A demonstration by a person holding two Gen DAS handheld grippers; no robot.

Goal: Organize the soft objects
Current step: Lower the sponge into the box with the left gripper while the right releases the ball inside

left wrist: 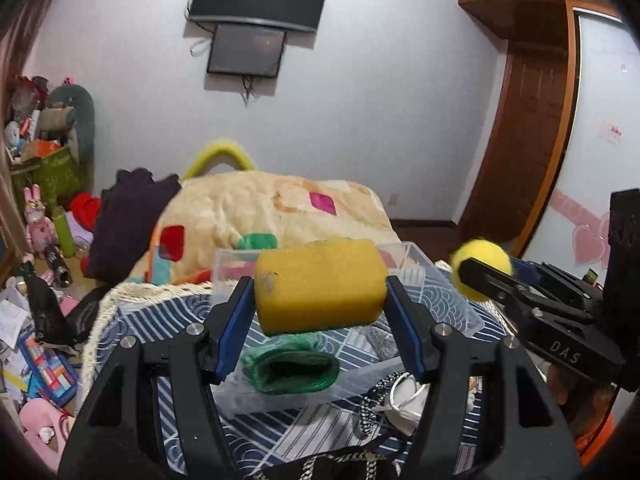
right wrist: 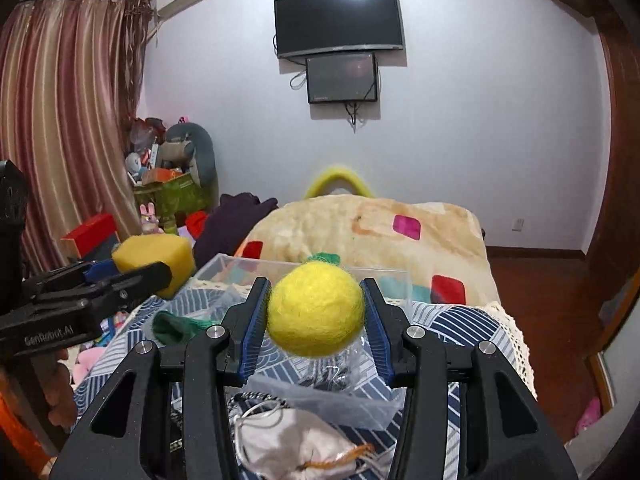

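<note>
Left wrist view first. Blue fingers [left wrist: 236, 320] of the left gripper [left wrist: 320, 292] pinching a yellow sponge [left wrist: 320, 284] in the middle of the frame, squeezed at both short ends. Held up in the air above a clear plastic box [left wrist: 452, 300]. Green knit thing [left wrist: 292, 364] already lying in the box, low in the middle. Right gripper [left wrist: 480, 274] coming in from the right edge, pinching a yellow felt ball [left wrist: 482, 256].

Right wrist view next. Blue fingers [right wrist: 378, 320] pressed on both sides of the ball, right in the middle of the frame, up over the box. Sponge and left gripper at the left edge. White drawstring bag [right wrist: 296, 444] at the bottom, outside the box.

Likely step: putting both soft things into the box. Best done by going down slowly until each is inside the walls, then letting go gently, one at a time. Ball may roll or bounce out if dropped from high up. Sponge best set beside the green thing, not on top.
</note>
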